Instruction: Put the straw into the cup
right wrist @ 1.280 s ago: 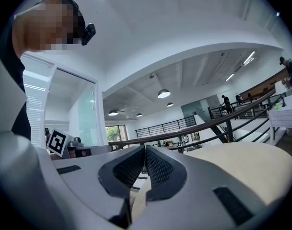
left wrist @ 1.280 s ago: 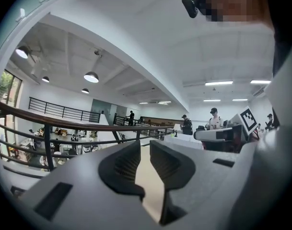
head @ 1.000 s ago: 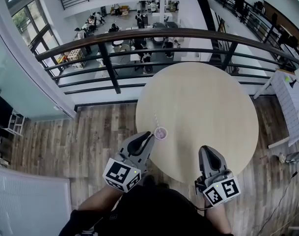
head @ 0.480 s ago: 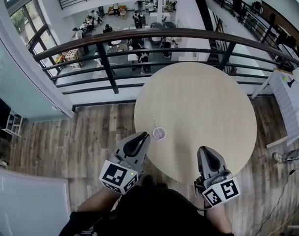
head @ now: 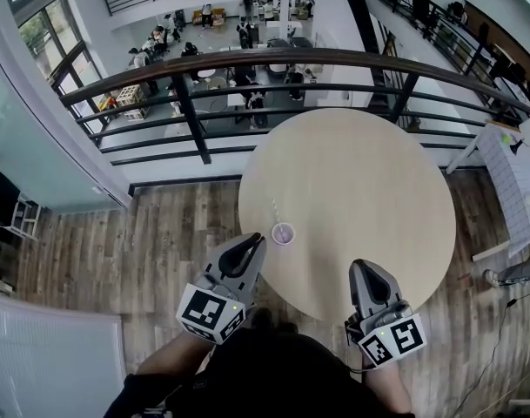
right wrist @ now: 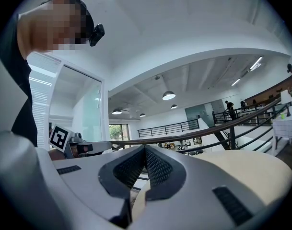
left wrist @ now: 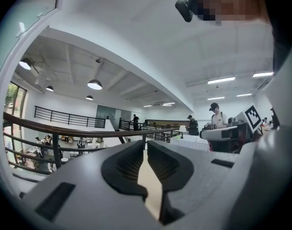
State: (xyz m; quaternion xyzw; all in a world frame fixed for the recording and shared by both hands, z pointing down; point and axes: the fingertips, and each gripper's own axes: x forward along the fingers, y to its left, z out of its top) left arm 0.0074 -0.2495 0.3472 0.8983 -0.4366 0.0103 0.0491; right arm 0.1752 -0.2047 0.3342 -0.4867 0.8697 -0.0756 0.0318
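Observation:
A small clear cup [head: 284, 234] with a purplish inside stands near the round table's front left edge. A thin pale straw [head: 276, 212] slants from the cup's rim toward the far side; I cannot tell whether its end sits inside the cup. My left gripper [head: 257, 240] hangs just left of the cup, at the table's edge, jaws together and empty. My right gripper [head: 362, 266] hovers over the front edge, well right of the cup, also shut on nothing. Neither gripper view shows the cup or straw; each shows closed jaws, the left gripper [left wrist: 145, 145] and the right gripper [right wrist: 145, 148].
The round beige table [head: 369, 172] stands beside a dark metal railing [head: 247, 64] over an atrium with people far below. Wooden floor [head: 160, 233] lies to the left. A white board-like object [head: 517, 181] stands at the right.
The left gripper drew back slightly toward me, away from the cup, then held still. The right gripper, cup and straw have not moved.

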